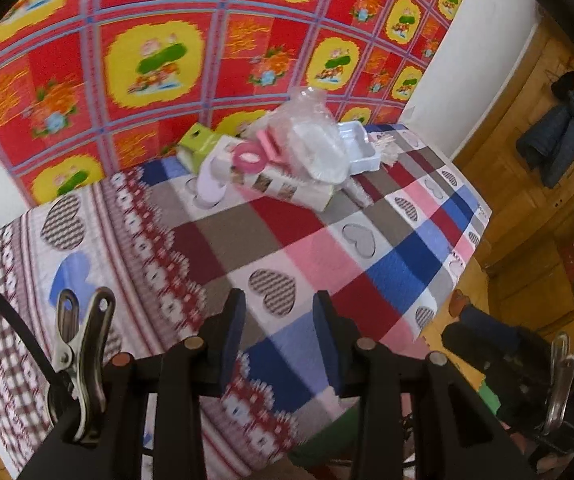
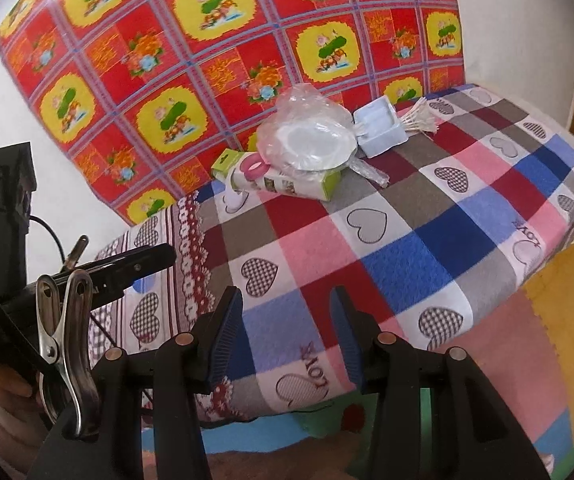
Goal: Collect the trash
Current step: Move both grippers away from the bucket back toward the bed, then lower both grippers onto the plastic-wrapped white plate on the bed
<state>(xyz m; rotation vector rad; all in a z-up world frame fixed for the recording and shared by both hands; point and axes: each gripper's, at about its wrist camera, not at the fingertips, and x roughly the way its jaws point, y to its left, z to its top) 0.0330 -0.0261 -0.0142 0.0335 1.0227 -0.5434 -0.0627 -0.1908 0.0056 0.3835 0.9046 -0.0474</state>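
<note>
Trash heaped at the far side of a table draped in a checked heart-print cloth (image 2: 427, 240), pushed close against a wall hung with a red and yellow floral sheet (image 2: 207, 60). Topmost in the heap: a crinkled clear plastic bag (image 2: 307, 128) wrapped around white disposable plates, resting on a long green-and-white carton (image 2: 287, 182) with a pink ring-shaped item (image 2: 255, 168) lying on it. Just right of the bag, a pale blue plastic tray (image 2: 381, 128), and beyond that a bundle of thin wooden sticks (image 2: 419, 120) fanned at the table's far right. Piled together rather than scattered, probably so everything can be gathered in a few grabs. Near the bottom of each view, one gripper aimed down and forward at the cloth: left gripper (image 1: 279, 344) with jaws apart and nothing between them, right gripper (image 2: 285, 340) likewise parted and empty, a little wider. Both well short of the heap, over the table's near edge, seemingly on approach. At lower left in the right wrist view, the left gripper's black frame and a hand beneath it. Foam floor tiles (image 2: 547, 340) at right.
</note>
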